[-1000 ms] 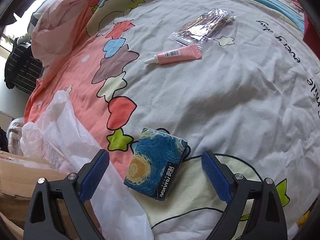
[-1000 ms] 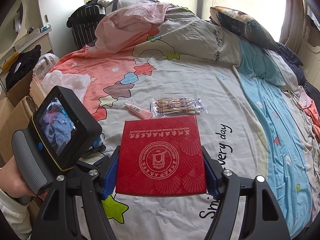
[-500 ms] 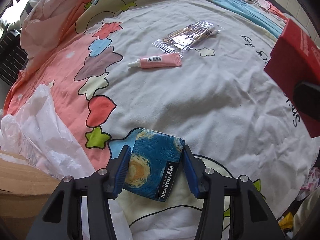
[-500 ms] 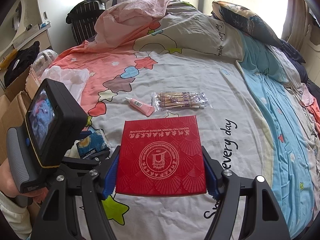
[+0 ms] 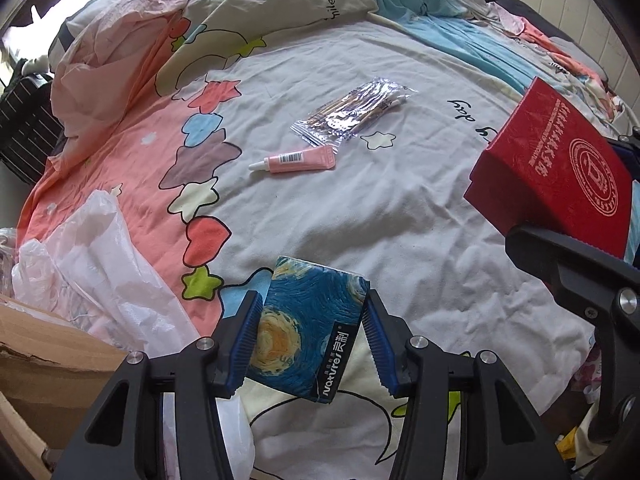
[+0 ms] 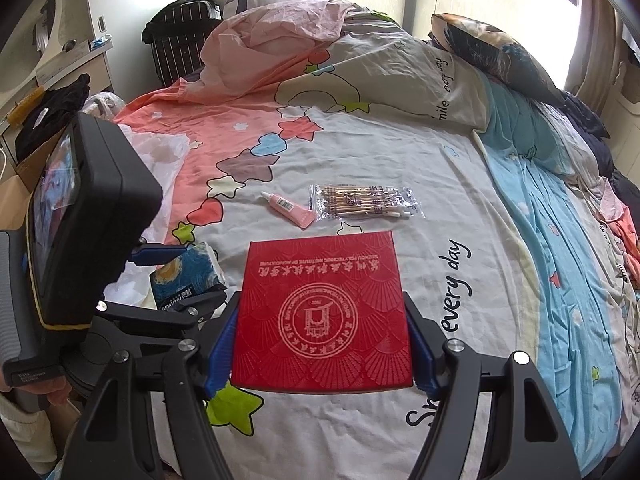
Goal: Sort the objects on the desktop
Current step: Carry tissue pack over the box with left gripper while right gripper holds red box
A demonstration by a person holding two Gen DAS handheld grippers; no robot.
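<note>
Left gripper [image 5: 314, 344]: black angular frame, ribbed blue pads, silver screw heads, boxy black camera unit with small screen, yellow trim, grey ribbed handle, right gripper [image 6: 320, 344]: matching black frame, blue pads, cream knit sleeve cuff [image 6: 20, 432]

Between the left gripper's [image 5: 312, 336] blue ribbed pads [image 5: 247, 336] sits a tissue pack [image 5: 308, 336] printed with swirling blue sky and a yellow-orange sun. The right gripper's [image 6: 320, 320] flat box [image 6: 322, 308] is red with a pale round seal and fan pattern. Beyond them, the bedsheet [image 5: 400, 216] is white and coral with coloured stars; the tube [image 5: 298, 160] is pink.
</note>
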